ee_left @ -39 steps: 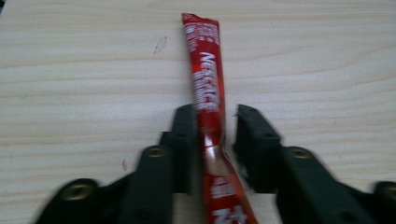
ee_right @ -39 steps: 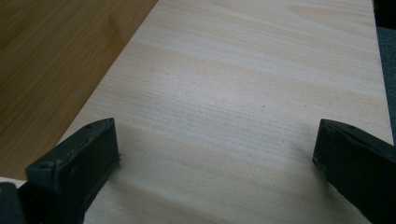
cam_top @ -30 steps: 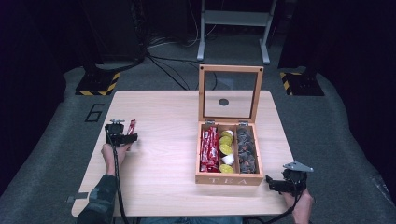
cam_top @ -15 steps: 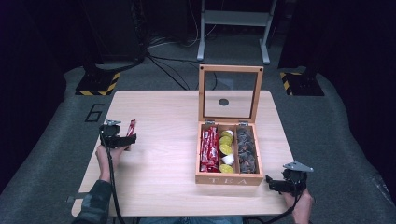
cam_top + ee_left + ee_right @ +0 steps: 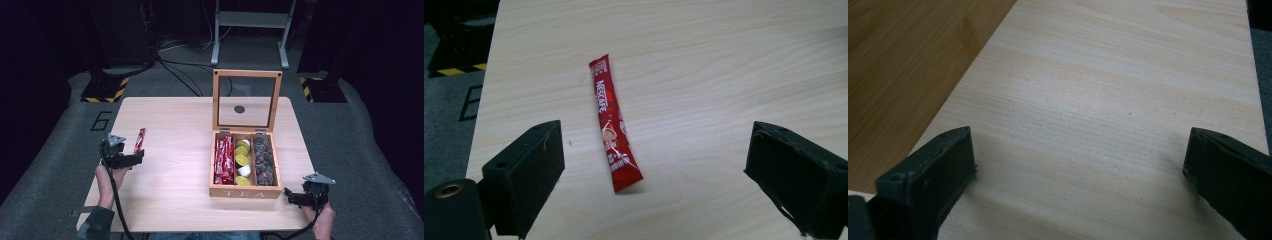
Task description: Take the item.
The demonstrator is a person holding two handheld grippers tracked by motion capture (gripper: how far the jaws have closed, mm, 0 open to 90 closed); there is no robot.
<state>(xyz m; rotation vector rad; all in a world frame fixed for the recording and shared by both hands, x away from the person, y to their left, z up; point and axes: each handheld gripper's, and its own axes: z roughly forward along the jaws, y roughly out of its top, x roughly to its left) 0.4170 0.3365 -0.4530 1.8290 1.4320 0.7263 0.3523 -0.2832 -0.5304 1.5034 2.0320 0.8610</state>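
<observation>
Looking down from the high view, you have the slim red foil coffee sachet [image 5: 139, 140] lying flat near the left edge of the pale wooden table [image 5: 170, 190], just ahead of your left gripper [image 5: 131, 159]; the open wooden tea box [image 5: 245, 192] sits well apart, with the right gripper [image 5: 294, 198] beside its front corner. Left gripper view: jaws spread wide, empty; the sachet looks light, limp, slippery, so pinch across its middle. Right gripper view: jaws wide apart, holding nothing.
</observation>
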